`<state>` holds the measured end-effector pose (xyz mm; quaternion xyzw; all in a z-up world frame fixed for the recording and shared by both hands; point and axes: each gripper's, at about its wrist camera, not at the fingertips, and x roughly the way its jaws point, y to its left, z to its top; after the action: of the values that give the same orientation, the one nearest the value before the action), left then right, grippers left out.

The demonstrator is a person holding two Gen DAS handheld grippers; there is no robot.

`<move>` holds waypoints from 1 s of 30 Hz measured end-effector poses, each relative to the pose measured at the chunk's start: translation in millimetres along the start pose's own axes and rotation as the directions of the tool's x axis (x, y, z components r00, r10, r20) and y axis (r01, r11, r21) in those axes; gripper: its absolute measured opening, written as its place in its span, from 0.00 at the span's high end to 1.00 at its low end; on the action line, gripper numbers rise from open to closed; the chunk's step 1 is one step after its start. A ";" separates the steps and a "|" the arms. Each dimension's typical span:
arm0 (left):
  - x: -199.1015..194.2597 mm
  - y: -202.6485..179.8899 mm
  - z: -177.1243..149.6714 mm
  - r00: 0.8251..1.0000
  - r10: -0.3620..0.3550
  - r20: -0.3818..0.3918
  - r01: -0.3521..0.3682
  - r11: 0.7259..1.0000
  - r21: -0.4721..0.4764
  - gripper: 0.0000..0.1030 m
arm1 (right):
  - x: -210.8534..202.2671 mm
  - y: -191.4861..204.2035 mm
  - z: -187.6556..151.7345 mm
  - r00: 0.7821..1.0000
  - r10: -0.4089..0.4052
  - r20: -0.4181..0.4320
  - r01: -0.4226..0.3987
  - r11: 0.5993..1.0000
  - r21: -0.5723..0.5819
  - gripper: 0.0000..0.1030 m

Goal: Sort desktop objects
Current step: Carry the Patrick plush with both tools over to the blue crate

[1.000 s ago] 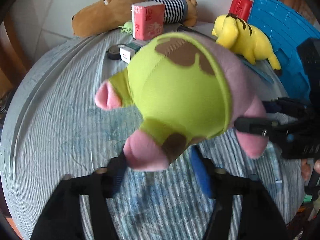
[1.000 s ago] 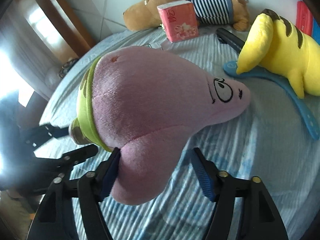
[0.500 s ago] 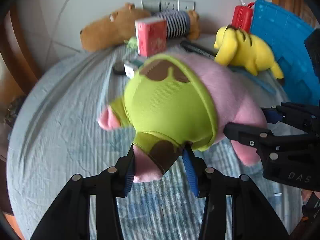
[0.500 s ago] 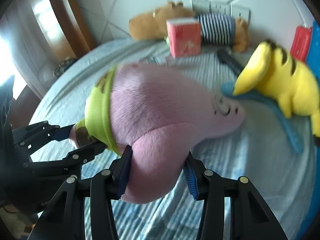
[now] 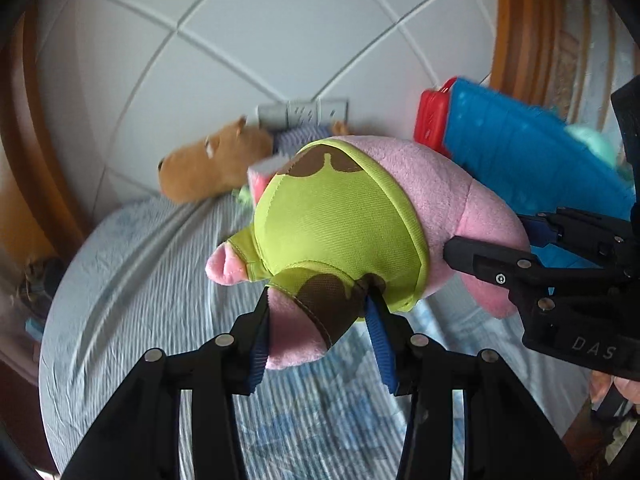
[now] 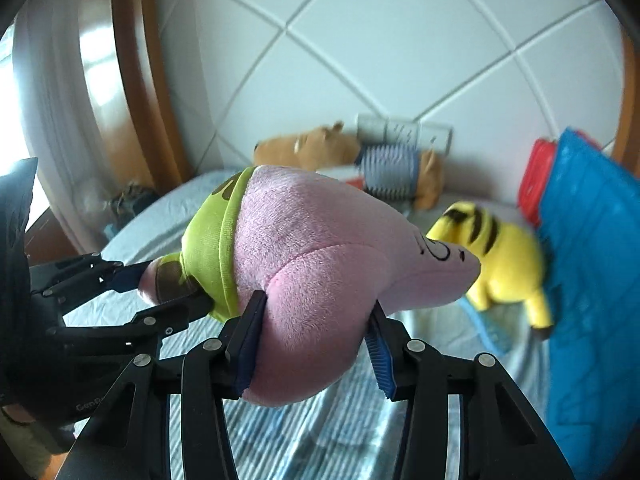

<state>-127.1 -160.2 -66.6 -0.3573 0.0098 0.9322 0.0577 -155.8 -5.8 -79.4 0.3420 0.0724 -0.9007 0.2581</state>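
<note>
in the left wrist view, the left tool is clamped on a pink leg of the pink star plush, its blue pads pressing the leg from both sides just below the plush's green shorts with brown patches. the plush hangs in the air above the counter, which is covered with a pale blue striped cloth, and no part of the toy touches that cloth. at the right of this view the right tool is closed on a pink arm of the same plush. behind the plush a brown plush animal lies against the white tiled wall, under a row of wall sockets, and a blue panel with a red item beside it stands at the right. in the right wrist view, the right tool grips a thick pink limb of the pink star plush, pads squeezed into the fabric on both sides. the plush's face, with drawn eyes, points right toward a yellow striped plush lying on the counter just beside the blue panel. at the left the left tool holds the plush's leg near the green shorts. the brown plush animal, wearing a striped shirt, lies blurred at the back by the wall.
</note>
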 end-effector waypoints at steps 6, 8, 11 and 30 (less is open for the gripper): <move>-37.5 -26.9 25.2 0.994 -0.070 0.078 0.065 0.996 0.061 0.58 | -57.7 -6.3 9.5 0.993 -0.087 0.084 0.085 0.996 0.023 0.56; -47.6 -40.7 33.5 0.990 -0.097 0.106 0.089 0.993 0.083 0.58 | -78.1 -13.2 11.4 0.987 -0.119 0.112 0.116 0.993 0.036 0.56; -59.8 -62.1 46.1 0.981 -0.134 0.142 0.119 0.987 0.110 0.58 | -108.7 -24.7 13.8 0.974 -0.171 0.151 0.165 0.985 0.052 0.56; -74.2 -367.7 152.8 0.894 -0.381 0.237 0.301 0.900 0.315 0.58 | -300.6 -248.1 -14.5 0.837 -0.459 0.297 0.416 0.887 0.199 0.55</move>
<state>-131.8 206.6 105.1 -0.2001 0.0646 0.9394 0.2707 -84.8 336.0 94.6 0.1736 0.0462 -0.9832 0.0315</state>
